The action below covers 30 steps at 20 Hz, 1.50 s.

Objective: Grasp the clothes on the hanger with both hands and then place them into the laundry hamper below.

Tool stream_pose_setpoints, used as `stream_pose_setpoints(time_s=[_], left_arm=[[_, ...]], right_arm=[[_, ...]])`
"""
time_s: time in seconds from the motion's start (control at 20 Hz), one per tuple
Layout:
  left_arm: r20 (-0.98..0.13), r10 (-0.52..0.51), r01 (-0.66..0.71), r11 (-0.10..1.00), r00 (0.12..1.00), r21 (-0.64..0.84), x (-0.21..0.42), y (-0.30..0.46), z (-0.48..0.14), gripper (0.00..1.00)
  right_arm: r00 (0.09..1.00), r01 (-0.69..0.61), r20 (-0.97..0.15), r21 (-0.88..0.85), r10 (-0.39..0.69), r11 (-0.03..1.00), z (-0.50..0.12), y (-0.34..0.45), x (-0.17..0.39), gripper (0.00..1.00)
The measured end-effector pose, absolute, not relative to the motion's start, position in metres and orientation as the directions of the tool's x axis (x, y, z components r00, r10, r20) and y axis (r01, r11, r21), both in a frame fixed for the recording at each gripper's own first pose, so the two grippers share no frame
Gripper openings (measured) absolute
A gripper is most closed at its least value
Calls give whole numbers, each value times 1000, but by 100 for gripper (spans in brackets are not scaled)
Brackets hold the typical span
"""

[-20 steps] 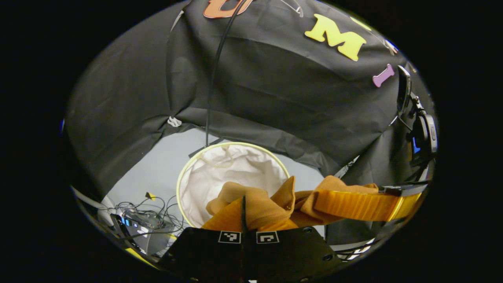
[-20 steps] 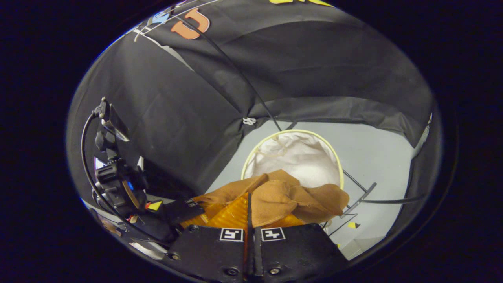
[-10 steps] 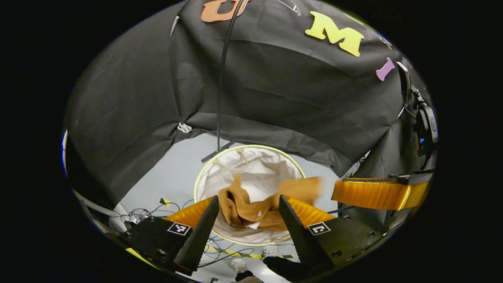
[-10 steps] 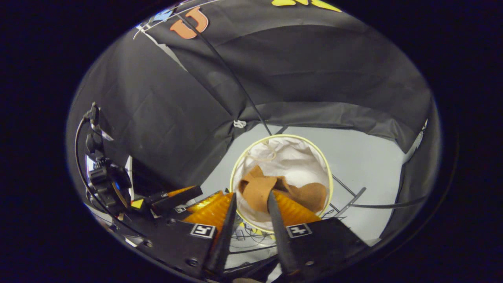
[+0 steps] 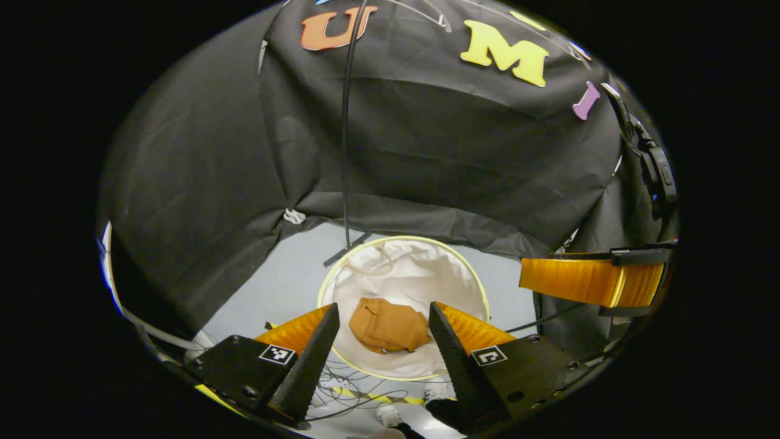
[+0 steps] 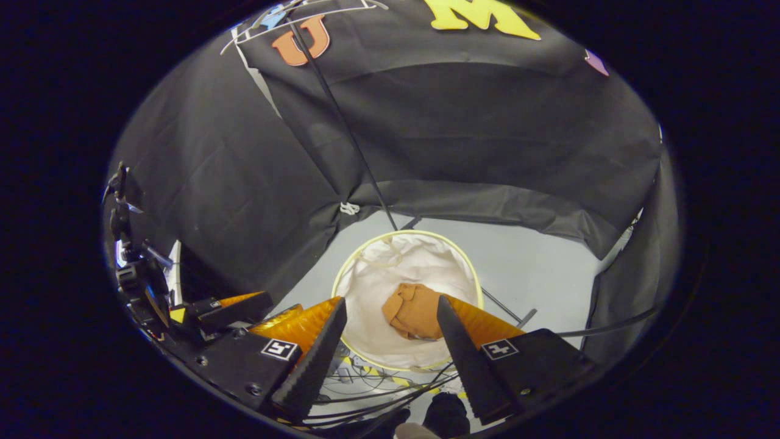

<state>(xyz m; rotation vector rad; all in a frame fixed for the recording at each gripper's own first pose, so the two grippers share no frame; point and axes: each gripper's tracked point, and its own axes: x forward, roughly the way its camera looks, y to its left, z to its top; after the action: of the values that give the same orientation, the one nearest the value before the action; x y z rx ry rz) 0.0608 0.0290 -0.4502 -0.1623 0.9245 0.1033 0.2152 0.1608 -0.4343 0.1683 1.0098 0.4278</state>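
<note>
The brown garment [image 5: 390, 326] lies crumpled at the bottom of the white round laundry hamper [image 5: 414, 268], free of both grippers. In the left gripper view my left gripper [image 5: 381, 347] is open above the hamper, its black fingers [image 5: 308, 366] spread wide with nothing between them. The right gripper's orange finger [image 5: 588, 280] reaches in at the right. In the right gripper view the garment [image 6: 414, 311] rests inside the hamper [image 6: 372, 292], and my right gripper [image 6: 390, 347] hangs open over it. The left gripper [image 6: 234, 308] lies at the lower left.
A thin black stand pole [image 5: 346, 122] rises behind the hamper, with a white hanger [image 6: 304, 12] at its top. Cables [image 5: 359, 396] and yellow-black tape lie on the grey floor [image 5: 274, 274] near the hamper. Black cloth walls enclose the booth.
Both grippers went from shut on the garment to open. The garment dropped from them and settled at the bottom of the hamper. Both grippers rose a little.
</note>
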Motion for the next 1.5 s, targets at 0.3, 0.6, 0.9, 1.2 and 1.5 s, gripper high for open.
stream_pose_setpoints(time_s=[0.3,0.6,0.9,1.2,1.5], left_arm=[[-690,41,-81,996,723,-25,63,38,-376,98],[-485,33,-36,999,874,4,55,41,-242,98],[-284,14,-7,1000,959,26,33,42,-117,100],[-139,-10,13,1000,990,17,1,33,-22,93],[-76,26,-23,999,997,39,-38,16,24,93]], right_arm=[[612,-296,-676,286,411,911,-355,148,205,95],[796,-288,-458,287,395,913,-226,127,179,95],[909,-289,-249,201,334,936,-121,88,122,98],[953,-272,-87,174,289,947,-15,60,53,99],[971,-233,-1,191,238,953,30,9,11,99]])
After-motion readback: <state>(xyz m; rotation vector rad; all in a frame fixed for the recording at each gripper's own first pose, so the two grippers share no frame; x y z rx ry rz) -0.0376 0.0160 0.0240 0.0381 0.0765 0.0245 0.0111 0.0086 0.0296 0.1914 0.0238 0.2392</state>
